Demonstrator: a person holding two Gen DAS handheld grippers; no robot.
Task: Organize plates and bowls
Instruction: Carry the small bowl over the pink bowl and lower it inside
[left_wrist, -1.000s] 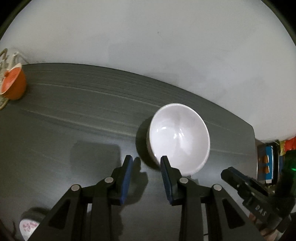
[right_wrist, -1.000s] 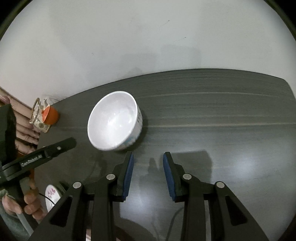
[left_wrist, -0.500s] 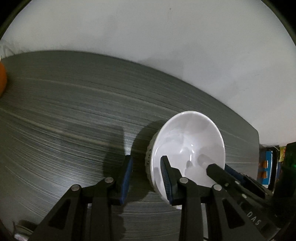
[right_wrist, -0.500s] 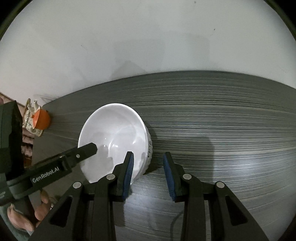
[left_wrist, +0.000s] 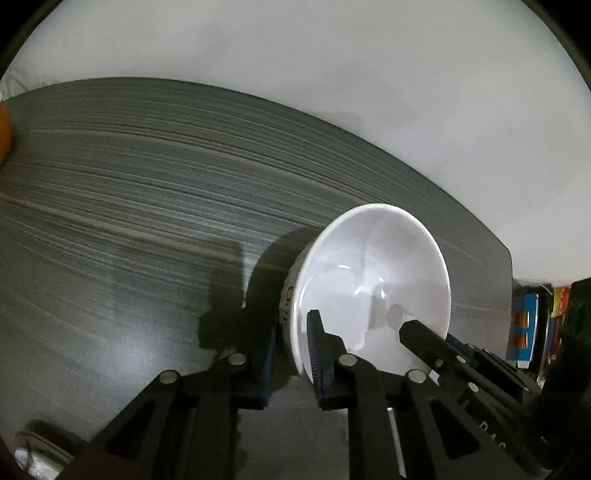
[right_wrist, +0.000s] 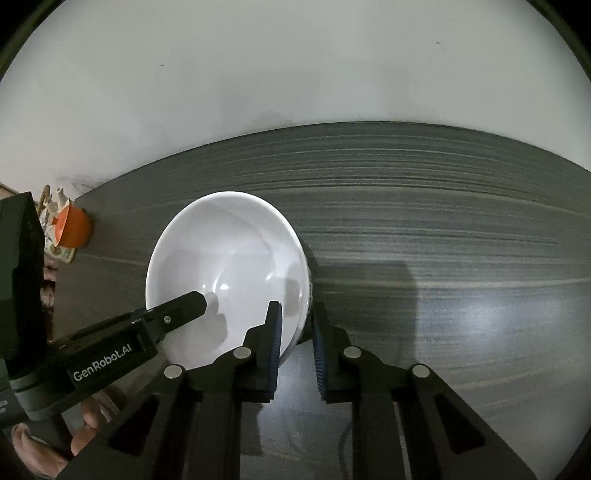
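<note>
A white bowl with a patterned outer wall stands on the dark grey table. My left gripper is open and straddles the bowl's left rim, one finger outside the wall and one inside. My right gripper is open and straddles the same bowl at its right rim, left finger inside and right finger outside. Neither pair of pads presses the wall. Each gripper shows in the other's view: the right one in the left wrist view, the left one in the right wrist view.
An orange cup sits at the table's far left edge beside small ornaments. A patterned dish shows at the lower left of the left wrist view. Coloured packages lie beyond the table's right end. A white wall stands behind.
Both grippers moved in from in front of the bowl to its opposite rims, and each now has one finger inside the bowl. Their gaps look unchanged.
</note>
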